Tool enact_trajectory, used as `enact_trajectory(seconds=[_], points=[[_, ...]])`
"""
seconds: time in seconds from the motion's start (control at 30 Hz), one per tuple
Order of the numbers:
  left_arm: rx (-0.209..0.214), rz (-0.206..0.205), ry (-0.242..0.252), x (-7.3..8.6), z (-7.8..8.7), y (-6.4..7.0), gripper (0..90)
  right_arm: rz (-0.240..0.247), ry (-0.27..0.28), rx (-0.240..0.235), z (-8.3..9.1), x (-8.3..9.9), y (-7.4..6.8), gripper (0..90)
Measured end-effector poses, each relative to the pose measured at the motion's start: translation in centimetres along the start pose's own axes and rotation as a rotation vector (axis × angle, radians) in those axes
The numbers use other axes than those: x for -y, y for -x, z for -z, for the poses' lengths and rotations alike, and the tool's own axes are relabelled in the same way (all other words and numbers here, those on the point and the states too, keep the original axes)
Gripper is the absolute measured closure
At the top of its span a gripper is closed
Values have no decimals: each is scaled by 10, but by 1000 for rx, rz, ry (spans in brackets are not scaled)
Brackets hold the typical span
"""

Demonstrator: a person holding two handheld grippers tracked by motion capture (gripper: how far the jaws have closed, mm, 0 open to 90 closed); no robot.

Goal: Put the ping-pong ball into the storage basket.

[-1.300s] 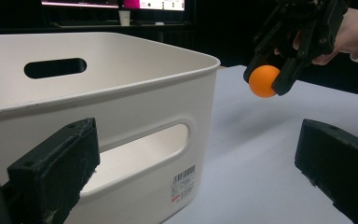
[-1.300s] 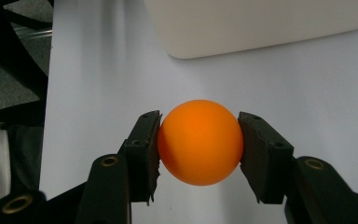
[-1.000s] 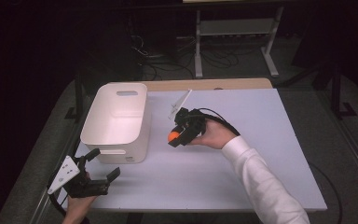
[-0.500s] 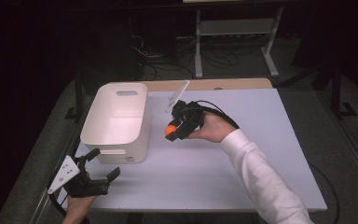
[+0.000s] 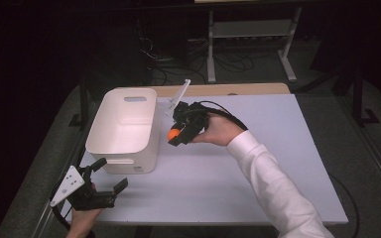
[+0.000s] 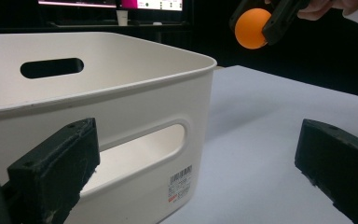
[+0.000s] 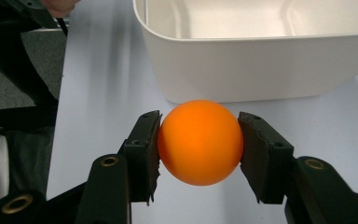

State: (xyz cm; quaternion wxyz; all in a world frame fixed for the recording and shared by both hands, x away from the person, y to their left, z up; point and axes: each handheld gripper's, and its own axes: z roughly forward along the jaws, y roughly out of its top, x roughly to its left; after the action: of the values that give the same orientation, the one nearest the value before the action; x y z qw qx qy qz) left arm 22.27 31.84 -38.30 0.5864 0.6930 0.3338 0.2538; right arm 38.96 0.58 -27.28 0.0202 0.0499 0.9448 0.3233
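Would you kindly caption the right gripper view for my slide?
Right tool grips a smooth orange ball before a white plastic bin.

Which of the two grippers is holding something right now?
The right gripper: its jaws are clamped on the orange ball beside the white bin. The left gripper is open and empty near the table's front left corner.
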Motion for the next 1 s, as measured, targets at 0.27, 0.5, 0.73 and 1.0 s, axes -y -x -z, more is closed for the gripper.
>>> enact_trajectory(seconds=[0.27, 0.5, 0.73, 1.0], points=[[-2, 1, -1, 0, 0, 0, 0, 2, 5, -2, 2, -10, 4, 496], [-1, -4, -2, 0, -2, 1, 0, 3, 5, -5, 1, -20, 11, 496], [1, -18, -4, 0, -2, 1, 0, -2, 5, -14, -1, -30, 14, 496], [-8, -3, -5, 0, -1, 1, 0, 12, -1, -32, -6, -42, 15, 496]])
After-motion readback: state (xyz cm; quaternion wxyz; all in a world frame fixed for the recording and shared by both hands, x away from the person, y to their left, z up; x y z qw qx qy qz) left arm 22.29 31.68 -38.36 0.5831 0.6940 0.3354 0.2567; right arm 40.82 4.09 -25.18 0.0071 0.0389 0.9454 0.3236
